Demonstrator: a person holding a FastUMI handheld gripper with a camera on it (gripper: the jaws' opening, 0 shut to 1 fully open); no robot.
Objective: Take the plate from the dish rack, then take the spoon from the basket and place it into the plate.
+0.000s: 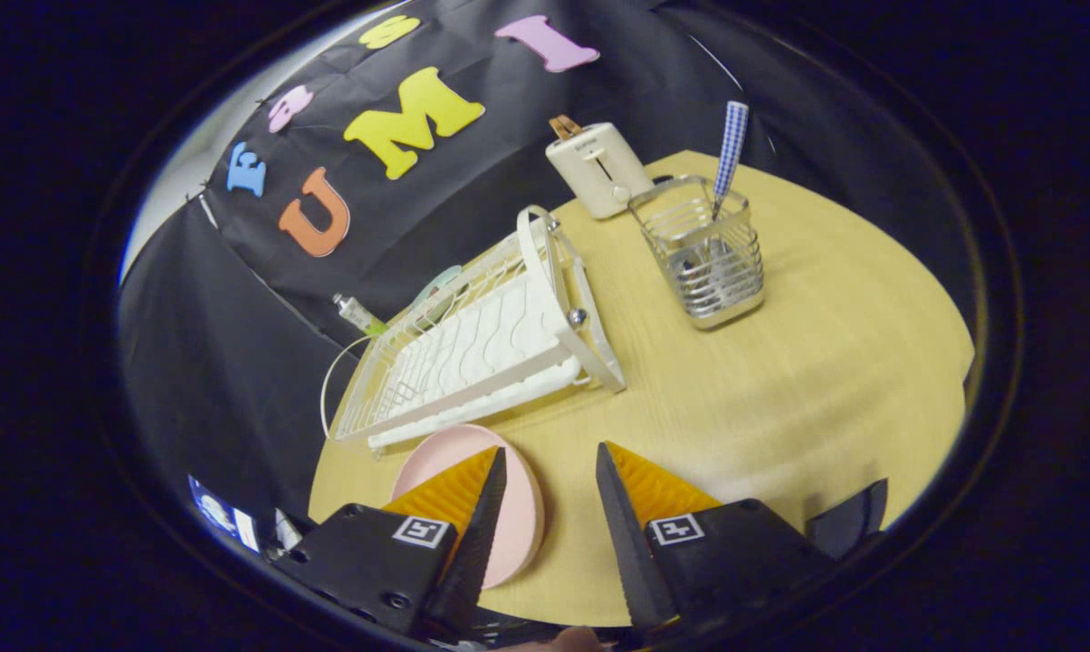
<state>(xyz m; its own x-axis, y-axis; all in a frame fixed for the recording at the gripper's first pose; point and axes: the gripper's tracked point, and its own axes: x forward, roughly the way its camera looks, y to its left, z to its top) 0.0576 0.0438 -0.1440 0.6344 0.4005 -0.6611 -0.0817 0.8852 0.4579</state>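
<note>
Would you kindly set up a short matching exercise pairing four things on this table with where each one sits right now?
Things:
1. plate
2. spoon
3. toaster
4. dish rack

Places:
A. standing upright in the wire basket
B. beyond the basket, against the booth wall
C. flat on the table, partly under one finger of the open hand-held gripper
D. just beyond the plate, its end frame raised

Pairs: 1-C, 2-A, 3-B, 4-D
</note>
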